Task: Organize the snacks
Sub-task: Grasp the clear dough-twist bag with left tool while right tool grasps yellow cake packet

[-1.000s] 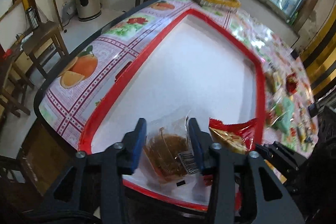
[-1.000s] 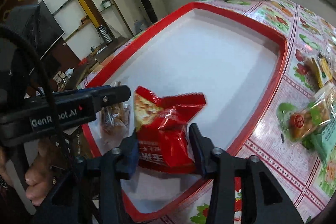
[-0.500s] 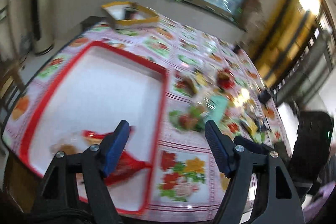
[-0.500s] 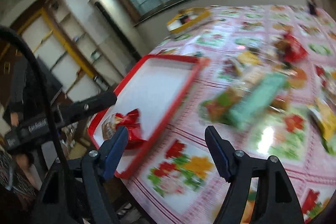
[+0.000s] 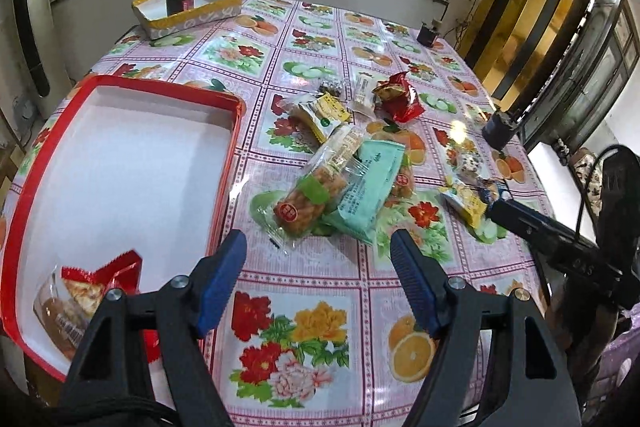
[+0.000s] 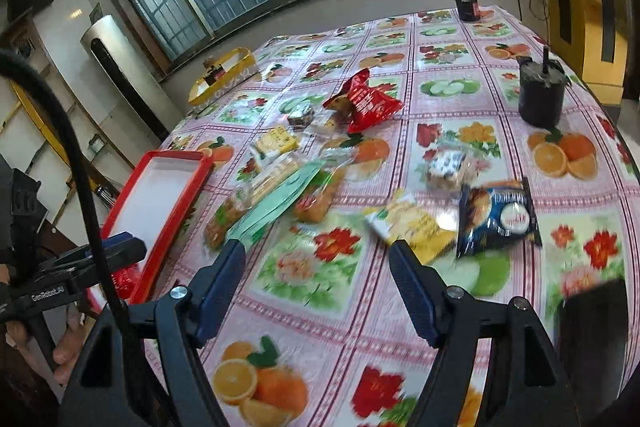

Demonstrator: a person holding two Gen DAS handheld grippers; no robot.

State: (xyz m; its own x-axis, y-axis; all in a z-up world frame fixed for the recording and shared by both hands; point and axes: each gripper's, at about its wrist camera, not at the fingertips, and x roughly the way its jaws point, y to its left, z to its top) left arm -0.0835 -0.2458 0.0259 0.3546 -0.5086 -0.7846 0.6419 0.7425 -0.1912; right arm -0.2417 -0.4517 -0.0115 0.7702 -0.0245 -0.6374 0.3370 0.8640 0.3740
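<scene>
Both grippers hung over the flowered tablecloth (image 5: 320, 291) with nothing in them: the left gripper (image 5: 318, 281) stood with its jaws apart, and the right gripper (image 6: 318, 281) was easing its wide jaws slightly inward on empty air. Two packets, a red one (image 5: 116, 269) and a clear one (image 5: 54, 311), lay touching in the near corner of the red tray (image 5: 228, 167). The other snacks (image 5: 340, 183) lay in a loose heap on the cloth just beside it.
</scene>
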